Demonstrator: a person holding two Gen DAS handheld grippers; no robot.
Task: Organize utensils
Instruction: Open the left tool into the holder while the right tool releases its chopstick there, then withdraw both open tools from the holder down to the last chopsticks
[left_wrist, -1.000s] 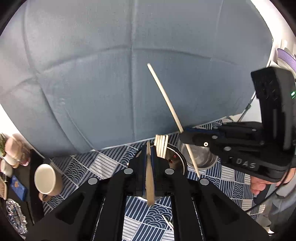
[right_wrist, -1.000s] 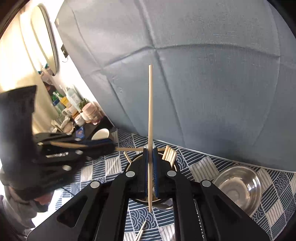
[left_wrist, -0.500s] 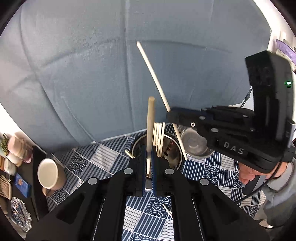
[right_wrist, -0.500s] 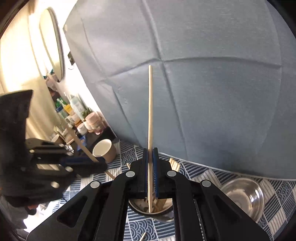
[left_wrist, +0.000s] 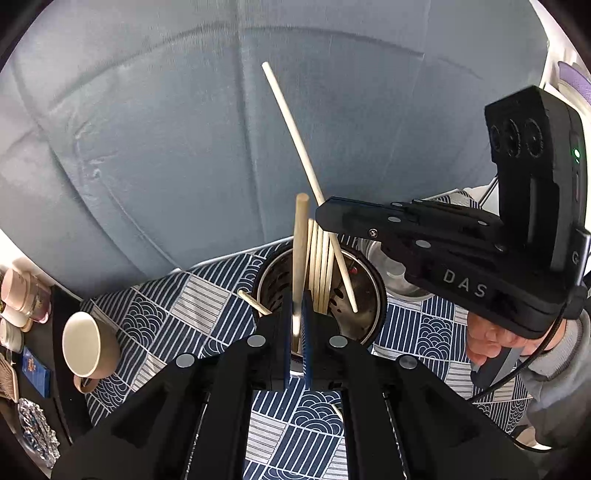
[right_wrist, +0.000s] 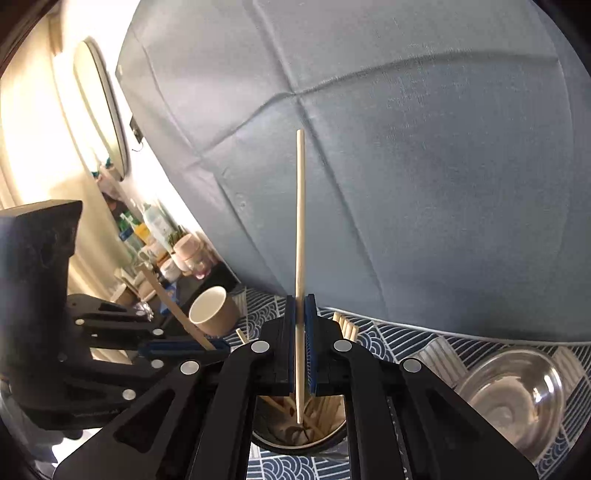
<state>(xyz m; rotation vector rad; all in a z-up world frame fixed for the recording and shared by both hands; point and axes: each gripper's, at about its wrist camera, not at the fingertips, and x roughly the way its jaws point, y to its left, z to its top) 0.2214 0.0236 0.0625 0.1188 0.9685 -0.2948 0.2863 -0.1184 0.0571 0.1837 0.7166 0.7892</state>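
Now the left tongs (left_wrist: 295, 332) are pressed tight on a flat wooden stick (left_wrist: 300, 243). The stick stands almost straight up between the blue pads, and its low end goes down into the metal cup (left_wrist: 373, 295). These tongs tip steeply down over the cup. More pale sticks (left_wrist: 320, 266) lean inside the cup, and one short stick (left_wrist: 253, 302) pokes out over its left rim. A tan mug (left_wrist: 86, 345) lies on its side on the blue patterned cloth (left_wrist: 177, 314) on the table, left of the cup.

Next, the right tongs (right_wrist: 300, 343) are squeezed together on a thin chopstick (right_wrist: 300, 229). It points up past the pads, and its low tip hangs inside the mouth of the cup. These tongs reach in from the right and tilt down only a little. A hand (left_wrist: 487, 339) in a grey sleeve (left_wrist: 554, 387) holds their grip from below. A shiny metal bowl (right_wrist: 517, 387) sits on the cloth just right of the cup.
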